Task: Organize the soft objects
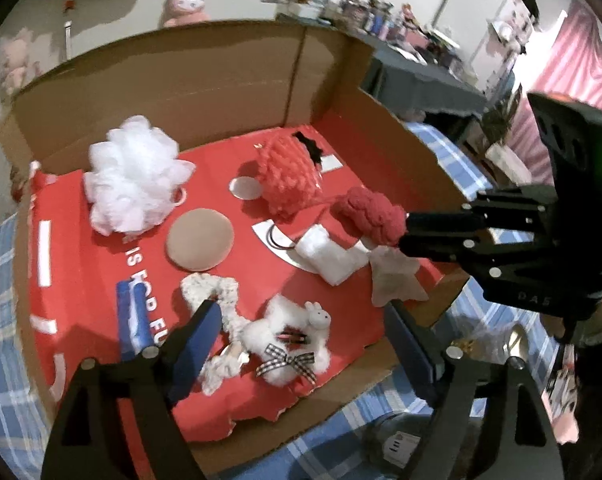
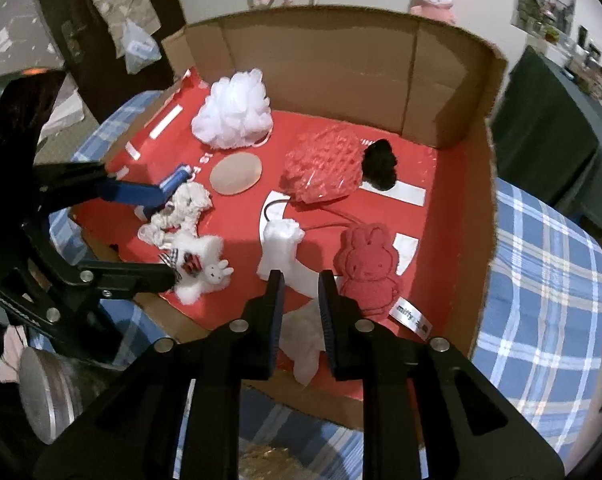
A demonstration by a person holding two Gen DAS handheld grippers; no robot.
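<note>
Soft objects lie on a red sheet inside a cardboard box [image 1: 229,64]. A white mesh puff [image 1: 133,176] sits far left, a red knitted pouch [image 1: 291,176] in the middle, a tan round pad [image 1: 200,239], a white folded cloth [image 1: 329,254] and a white fluffy toy with a checked bow [image 1: 289,340] near the front. My left gripper [image 1: 297,344] is open above the fluffy toy. My right gripper [image 2: 299,292] stands narrowly open and empty, over a pale star-shaped piece [image 2: 303,340], with a red rabbit-shaped toy [image 2: 365,268] just to its right.
A black fluffy item [image 2: 379,164] lies behind the red pouch [image 2: 323,170]. A blue tube [image 1: 133,320] and a white braided cord [image 1: 213,292] lie front left. The box stands on a blue checked cloth [image 2: 541,280]. Box walls rise at the back and right.
</note>
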